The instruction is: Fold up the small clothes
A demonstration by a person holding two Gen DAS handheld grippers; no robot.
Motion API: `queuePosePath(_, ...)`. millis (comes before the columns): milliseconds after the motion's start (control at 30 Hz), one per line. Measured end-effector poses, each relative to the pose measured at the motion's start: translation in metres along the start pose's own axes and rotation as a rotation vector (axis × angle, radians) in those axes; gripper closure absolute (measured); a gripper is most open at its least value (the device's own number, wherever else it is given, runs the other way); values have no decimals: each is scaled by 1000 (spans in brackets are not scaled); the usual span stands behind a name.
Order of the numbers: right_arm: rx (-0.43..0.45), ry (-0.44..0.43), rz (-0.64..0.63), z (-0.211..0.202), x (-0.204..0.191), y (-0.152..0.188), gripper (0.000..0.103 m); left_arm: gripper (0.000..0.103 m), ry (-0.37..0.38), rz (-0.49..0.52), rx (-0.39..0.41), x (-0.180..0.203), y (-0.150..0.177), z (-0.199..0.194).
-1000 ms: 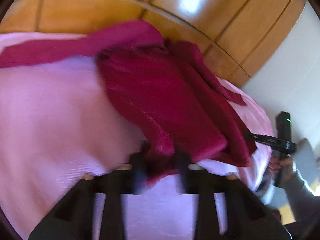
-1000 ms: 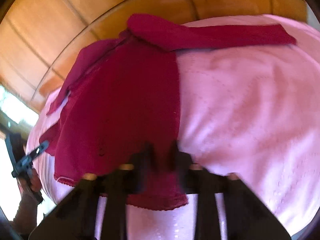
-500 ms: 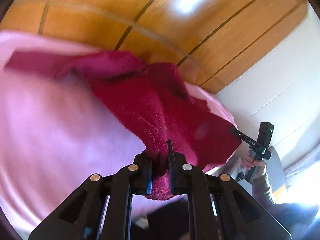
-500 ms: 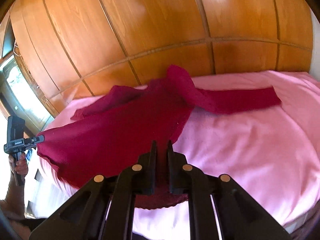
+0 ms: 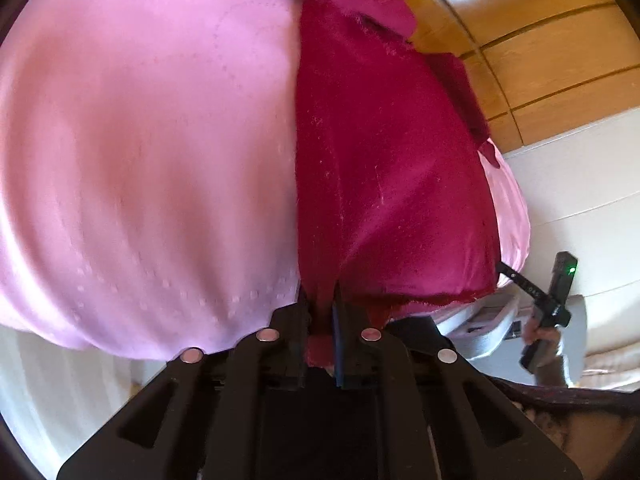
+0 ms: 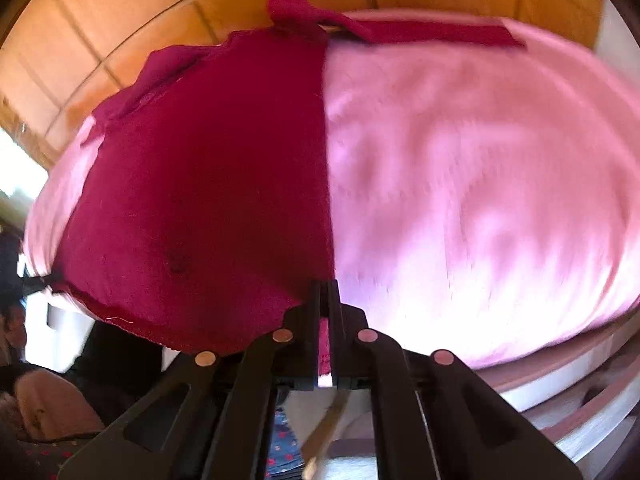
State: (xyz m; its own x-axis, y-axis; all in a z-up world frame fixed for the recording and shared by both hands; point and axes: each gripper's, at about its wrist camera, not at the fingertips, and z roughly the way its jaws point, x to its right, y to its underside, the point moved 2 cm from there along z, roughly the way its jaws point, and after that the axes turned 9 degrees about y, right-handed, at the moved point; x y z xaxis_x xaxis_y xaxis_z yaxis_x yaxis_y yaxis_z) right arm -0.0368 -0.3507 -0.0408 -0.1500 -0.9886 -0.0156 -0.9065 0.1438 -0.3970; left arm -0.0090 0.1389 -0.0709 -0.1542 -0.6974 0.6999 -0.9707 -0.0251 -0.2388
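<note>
Two grippers are seen clamped on the near hem of a crimson garment (image 5: 384,168) spread over a pink bedsheet (image 5: 140,140). The left gripper (image 5: 322,320) is closed on one hem corner, with cloth bunched between its jaws; the right gripper (image 6: 325,320) is closed on the opposite corner, a strip of fabric showing between its fingers. The body of the garment is laid flat at the near edge of the bed, with one sleeve (image 6: 432,34) stretched sideways along the far side below a wooden panelled wall (image 6: 120,32).

A risk is judged to lie in the small bite of fabric taken at each corner: should the hem be pulled unevenly, one corner could be slipped from its jaws and the fold line skewed. The sheet beneath could also be dragged and rucked if the cloth is drawn across it rather than lifted. A small bunch at the collar (image 6: 292,8) is left uneven, and it could be trapped inside any fold made over it.
</note>
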Motion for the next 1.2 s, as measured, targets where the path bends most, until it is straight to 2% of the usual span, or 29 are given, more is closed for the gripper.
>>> queuePosePath(67,72,31,-30,-13,-4,-12,87,79,-5,-5,49,-2,-11,-6)
queuePosePath(100,94,35,-30,-15,-6,-17,63,75,-9,-30,113,-7,-20,-15)
queuePosePath(133,130,52,-32,-22,-11,-21,48,68,-35,-48,160,-12,-27,-21)
queuePosePath(200,182,42,-52,-24,-29,-42,47,65,-99,-64,244,-23,-49,-35)
queuePosePath(300,216,-35,-65,-6,-67,-72,38,65,-156,-148,360,-44,-84,-52)
queuePosePath(400,225,-124,-112,16,-117,-91,37,65,-235,-203,451,-66,-122,-69)
queuePosePath(433,229,-138,-133,22,-133,-94,37,65,-234,-219,475,-72,-136,-73)
queuePosePath(533,234,-197,-191,46,-188,-109,37,41,-252,-288,535,-88,-172,-81)
queuePosePath(633,245,-242,-221,57,-214,-110,37,38,-300,-353,607,-110,-212,-94)
queuePosePath(700,240,-265,-238,68,-231,-112,35,38,-360,-373,624,-127,-237,-100)
queuePosePath(833,230,-253,-271,84,-247,-109,30,38,-489,-368,591,-150,-294,-97)
queuePosePath(967,240,-263,-285,88,-247,-107,24,38,-565,-331,543,-168,-342,-84)
queuePosePath(1033,242,-268,-290,90,-250,-108,20,38,-576,-321,522,-178,-356,-77)
queuePosePath(1100,243,-264,-298,92,-253,-107,18,38,-619,-306,511,-178,-374,-68)
queuePosePath(1133,244,-264,-303,92,-253,-106,15,43,-619,-291,506,-178,-374,-66)
queuePosePath(1167,244,-260,-307,92,-254,-106,15,68,-624,-265,496,-178,-377,-63)
queuePosePath(1200,244,-256,-311,92,-255,-106,14,81,-652,-229,472,-175,-381,-60)
